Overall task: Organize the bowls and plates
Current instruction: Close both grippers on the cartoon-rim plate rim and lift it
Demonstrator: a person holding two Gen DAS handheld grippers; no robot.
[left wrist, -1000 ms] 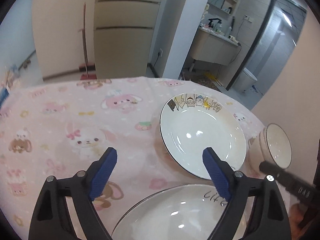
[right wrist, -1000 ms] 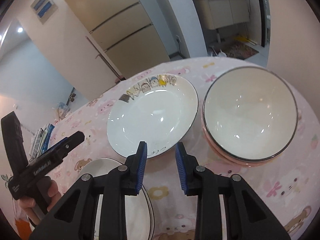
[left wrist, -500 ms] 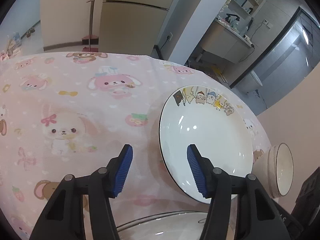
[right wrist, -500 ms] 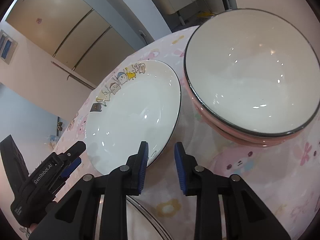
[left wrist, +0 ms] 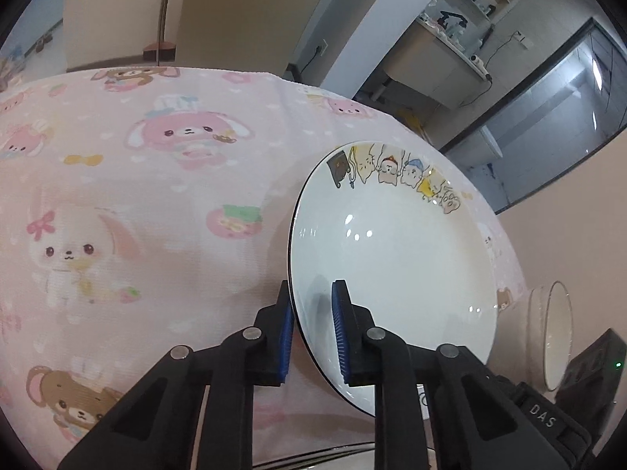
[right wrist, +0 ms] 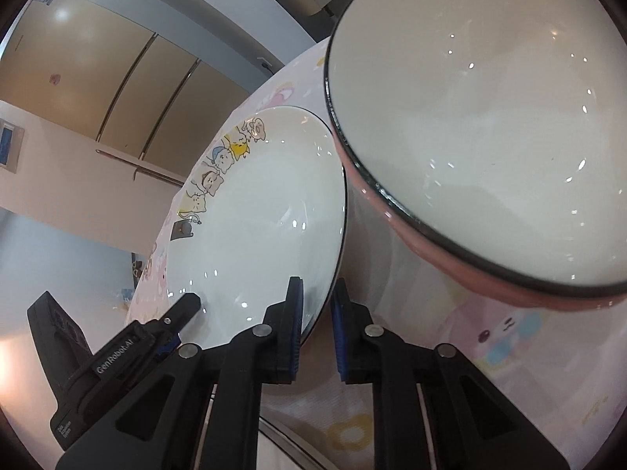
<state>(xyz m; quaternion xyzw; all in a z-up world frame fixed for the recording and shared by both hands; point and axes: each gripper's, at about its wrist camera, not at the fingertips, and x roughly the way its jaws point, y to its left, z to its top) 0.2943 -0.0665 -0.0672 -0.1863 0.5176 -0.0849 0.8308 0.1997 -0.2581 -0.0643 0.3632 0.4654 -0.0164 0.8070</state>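
Tabletop (left wrist: 156, 196): nothing stacked yet. Bowl (right wrist: 490, 125) sits at 2 o'clock. Cartoon plate (left wrist: 392, 258) centre; your left gripper (left wrist: 311, 329) and right gripper (right wrist: 316, 327) each have narrow jaws straddling its rim. Lift comes next.

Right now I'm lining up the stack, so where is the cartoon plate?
The cartoon plate sits on the pink tablecloth beside the pink bowl, with the left gripper and right gripper each straddling its near rim.

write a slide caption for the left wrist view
Left gripper straddles the cartoon plate rim on the pink tablecloth.
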